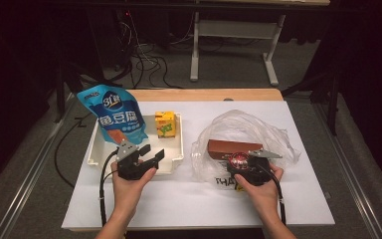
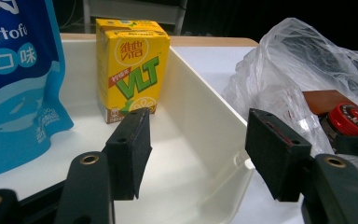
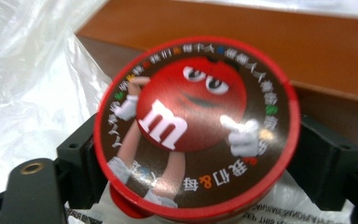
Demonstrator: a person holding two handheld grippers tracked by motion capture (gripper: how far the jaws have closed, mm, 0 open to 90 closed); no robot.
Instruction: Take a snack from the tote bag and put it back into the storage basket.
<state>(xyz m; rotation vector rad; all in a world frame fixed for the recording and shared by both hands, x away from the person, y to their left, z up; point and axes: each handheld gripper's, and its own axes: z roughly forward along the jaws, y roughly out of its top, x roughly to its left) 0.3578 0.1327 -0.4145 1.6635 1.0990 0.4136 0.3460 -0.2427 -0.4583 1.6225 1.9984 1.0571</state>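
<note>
My left gripper (image 1: pixel 151 157) (image 2: pixel 200 140) is open at the front right corner of a white tray (image 1: pixel 97 144) (image 2: pixel 205 107). The tray's right wall runs between its jaws, and the pads do not touch it. In the tray a blue snack bag (image 1: pixel 112 112) (image 2: pixel 14 84) stands upright at the left, with a yellow drink carton (image 1: pixel 165 123) (image 2: pixel 133 65) at the back. My right gripper (image 1: pixel 239 162) (image 3: pixel 198 154) is shut on a round red-lidded M&M's can (image 1: pixel 239 159) (image 3: pixel 196 121) (image 2: pixel 354 119). The can sits upright in the mouth of a clear plastic bag (image 1: pixel 243 127) (image 3: pixel 23 70).
A brown box (image 1: pixel 231 147) (image 3: pixel 242 42) lies inside the plastic bag just behind the can. A white sheet (image 1: pixel 179 199) covers the table, with bare room in front of both hands. Table legs and cables stand on the floor beyond the far edge.
</note>
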